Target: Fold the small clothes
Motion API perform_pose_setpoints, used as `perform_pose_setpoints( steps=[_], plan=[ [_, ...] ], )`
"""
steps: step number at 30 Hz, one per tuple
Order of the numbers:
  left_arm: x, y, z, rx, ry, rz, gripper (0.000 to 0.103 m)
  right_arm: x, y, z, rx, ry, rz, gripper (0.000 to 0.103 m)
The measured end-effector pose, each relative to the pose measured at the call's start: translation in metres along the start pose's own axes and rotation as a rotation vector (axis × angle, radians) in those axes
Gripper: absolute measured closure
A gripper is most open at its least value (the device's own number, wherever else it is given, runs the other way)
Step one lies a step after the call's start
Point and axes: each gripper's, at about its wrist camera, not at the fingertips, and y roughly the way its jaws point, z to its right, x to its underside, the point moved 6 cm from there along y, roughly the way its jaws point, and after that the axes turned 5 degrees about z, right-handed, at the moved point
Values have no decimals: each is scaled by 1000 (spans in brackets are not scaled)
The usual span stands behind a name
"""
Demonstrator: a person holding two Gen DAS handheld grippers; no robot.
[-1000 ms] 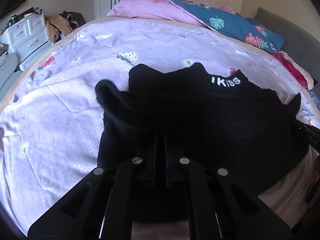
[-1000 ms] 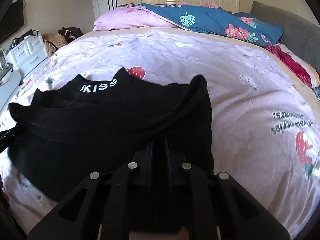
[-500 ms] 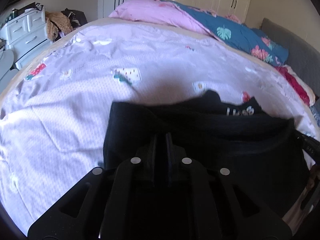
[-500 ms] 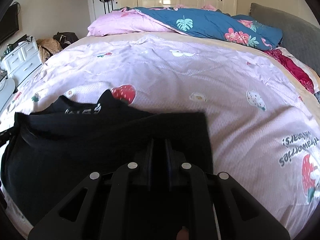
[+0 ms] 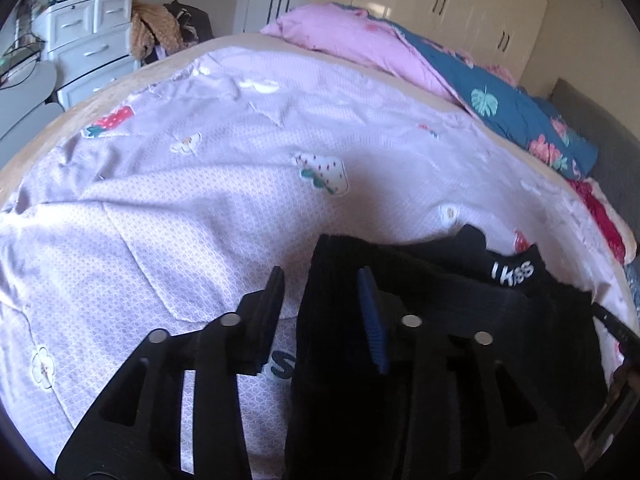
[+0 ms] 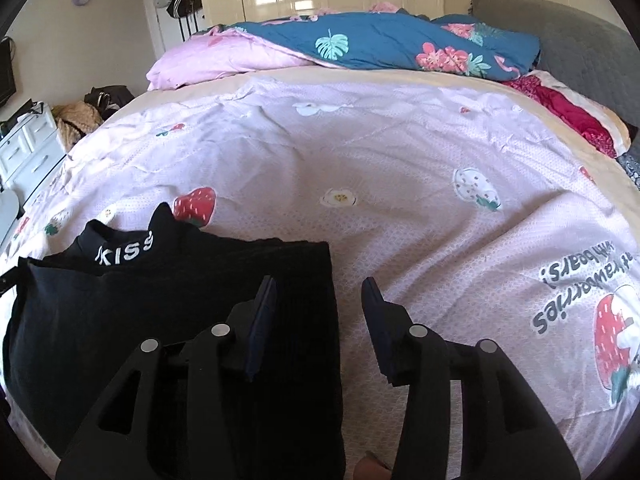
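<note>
On the bed (image 6: 400, 184) lies the black top (image 6: 168, 304), folded over once. Both claws, left (image 5: 320, 300) and right (image 6: 320, 304), have just opened and let go. More folds may remain.

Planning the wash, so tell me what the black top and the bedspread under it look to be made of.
Black top: soft matte knit, likely a cotton blend; fine vertical ribbing shows along its edge, and it drapes limply. White lettering on the collar looks printed or woven in.
Bedspread: thin matte woven or quilted fabric, probably cotton; small dotted texture, stitched lines, creases.
</note>
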Motion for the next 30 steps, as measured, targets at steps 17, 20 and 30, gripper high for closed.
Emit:
perform_pose_setpoints(
  steps=[17, 20, 30],
  plan=[
    [-19, -31, 7, 30, 15, 161, 100, -12, -28, 6, -89, 87, 107, 95],
    [-23, -36, 8, 25, 21, 184, 100, -18, -36, 9, -93, 100, 145, 95],
    [-26, -20, 8, -11, 50, 177, 100, -29, -29, 0, -61, 49, 173, 96]
  ],
)
